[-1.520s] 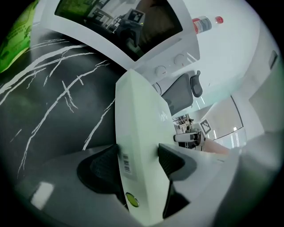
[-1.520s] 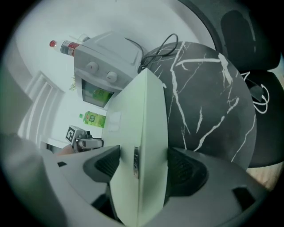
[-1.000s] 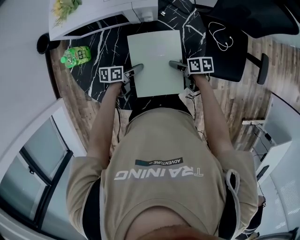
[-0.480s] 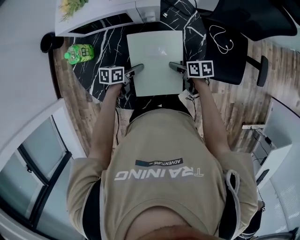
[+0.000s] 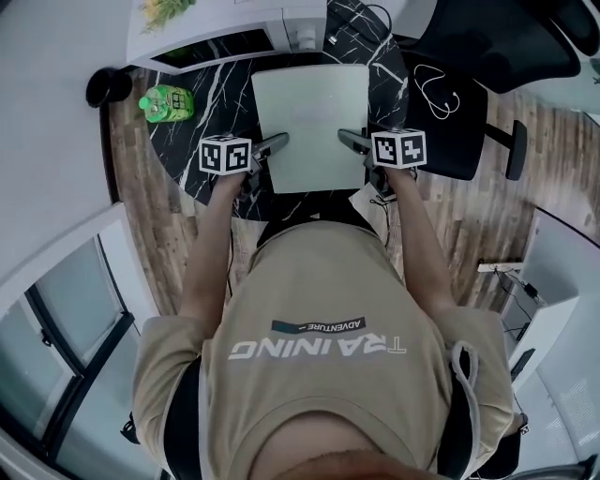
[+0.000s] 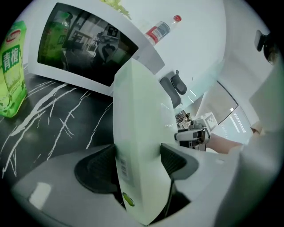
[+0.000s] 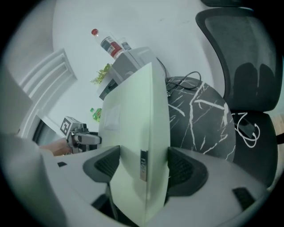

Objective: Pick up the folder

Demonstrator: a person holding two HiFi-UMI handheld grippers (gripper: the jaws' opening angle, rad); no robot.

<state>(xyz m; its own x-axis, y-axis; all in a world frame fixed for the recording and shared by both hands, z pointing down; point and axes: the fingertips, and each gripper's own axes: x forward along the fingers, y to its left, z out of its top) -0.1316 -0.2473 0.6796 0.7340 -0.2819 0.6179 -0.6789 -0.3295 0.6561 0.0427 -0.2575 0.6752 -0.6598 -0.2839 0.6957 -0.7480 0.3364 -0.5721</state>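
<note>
Seen from above, a person seated at a round black marble bench held a pale green folder by its two side edges. The left gripper was clenched on the folder's left edge and the right gripper on its right edge; each gripper view showed the folder's edge squeezed between dark ribbed pads. The folder lay level over the bench's near half, though whether it had cleared the surface could not be told. A green bottle stood well to the left, a white appliance behind, and a black chair to the right. The grasp looked complete, so the lift seemed the step in hand; it would call for raising both grippers evenly.
</note>
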